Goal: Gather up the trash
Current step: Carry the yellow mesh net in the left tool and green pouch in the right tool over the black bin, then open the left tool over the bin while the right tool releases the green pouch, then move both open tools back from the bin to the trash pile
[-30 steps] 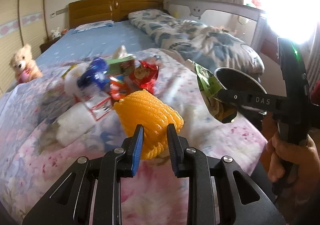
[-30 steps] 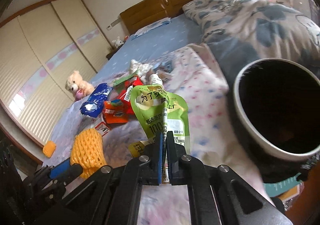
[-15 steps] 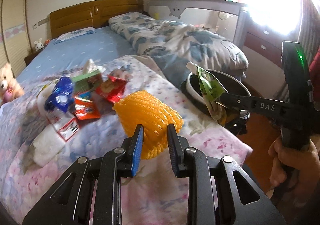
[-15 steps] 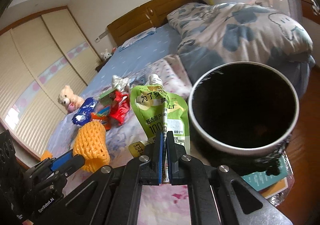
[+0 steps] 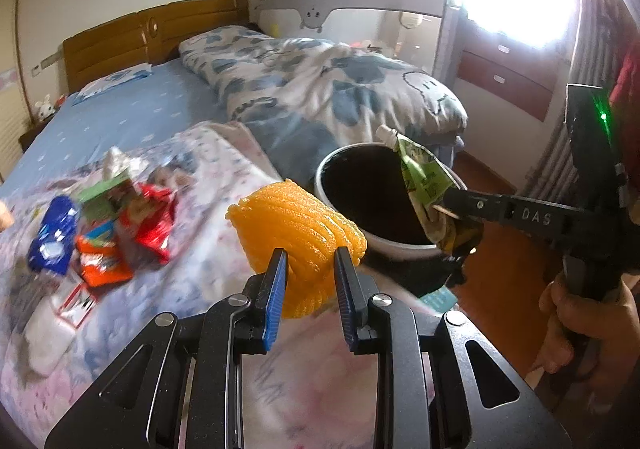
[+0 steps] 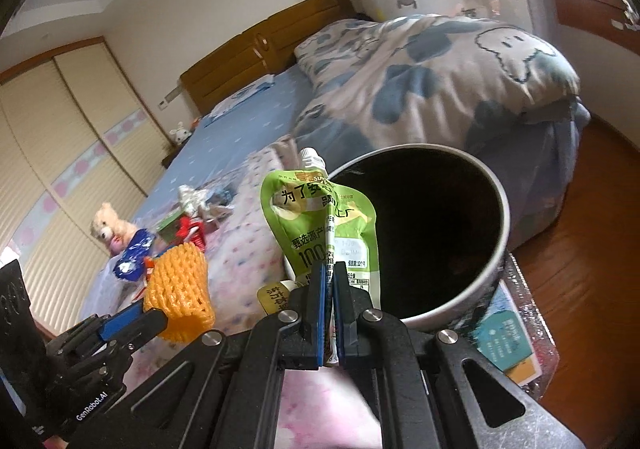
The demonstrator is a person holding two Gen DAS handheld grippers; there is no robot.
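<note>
My left gripper [image 5: 310, 261] is shut on an orange foam fruit net [image 5: 296, 233], held above the bed's edge; the net [image 6: 178, 287] also shows at the left of the right wrist view. My right gripper [image 6: 329, 277] is shut on a green spouted drink pouch [image 6: 320, 221], upright beside the rim of a round bin [image 6: 498, 261] with a dark inside. In the left wrist view the pouch [image 5: 424, 177] hangs over the bin [image 5: 400, 247]. More wrappers lie on the flowered bedspread: a blue one [image 5: 54, 233], an orange one [image 5: 100, 259], a red one [image 5: 154, 225].
A rumpled blue-and-white quilt [image 5: 332, 89] lies behind the bin. A wooden headboard [image 5: 152, 37] and a bed rail [image 5: 360, 9] stand at the back, drawers [image 5: 508, 77] under the window. A teddy bear [image 6: 108, 227] sits by the wardrobe. A person's hand [image 5: 580, 325] grips the right tool.
Both grippers have swung right, off the trash pile toward the bin. The pouch now hangs at the bin's rim, and the bin looms larger in both views. Both grips are unchanged.
</note>
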